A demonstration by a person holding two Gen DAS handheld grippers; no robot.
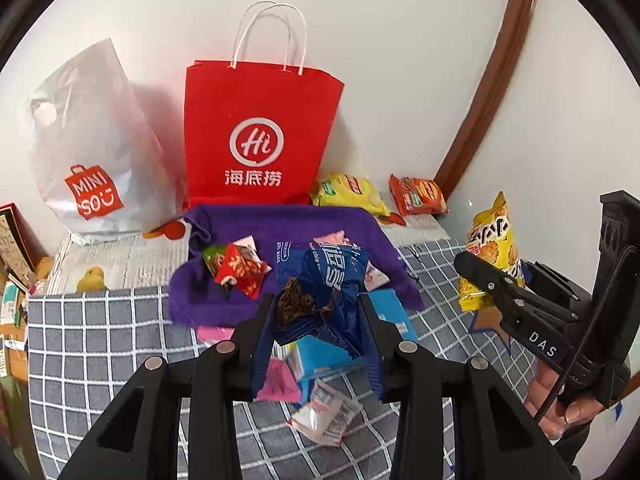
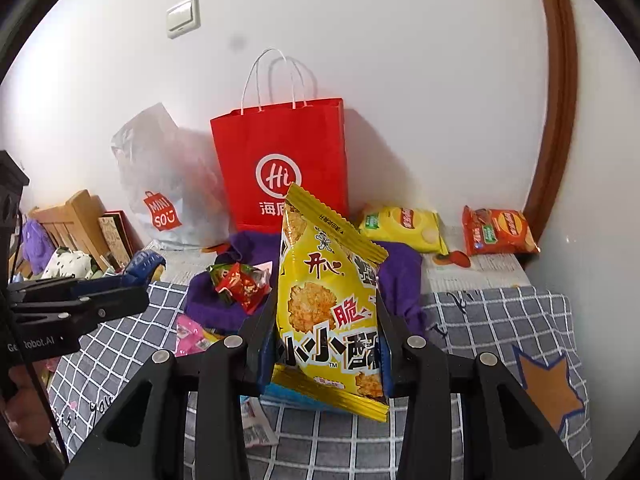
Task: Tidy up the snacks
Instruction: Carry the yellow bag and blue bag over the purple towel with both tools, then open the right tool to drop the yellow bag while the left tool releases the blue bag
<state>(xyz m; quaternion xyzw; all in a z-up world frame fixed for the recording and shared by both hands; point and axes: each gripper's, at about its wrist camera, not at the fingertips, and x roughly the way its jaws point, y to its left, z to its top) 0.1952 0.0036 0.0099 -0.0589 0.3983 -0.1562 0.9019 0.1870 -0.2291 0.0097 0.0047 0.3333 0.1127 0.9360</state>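
Grey cloth with a white grid (image 1: 100, 332) covers the surface, and a purple towel (image 1: 280, 224) lies on it before the white wall (image 1: 380, 40). A red paper bag with white handles (image 1: 256, 132) and a white plastic bag (image 1: 92, 152) stand against this wall. The left gripper (image 1: 318, 320) pinches a crumpled blue snack packet (image 1: 324, 280). The right gripper (image 2: 326, 332) pinches a yellow cracker packet (image 2: 328, 308) upright. Only the right view shows a light switch (image 2: 183, 17) and a wooden rack (image 2: 76, 216).
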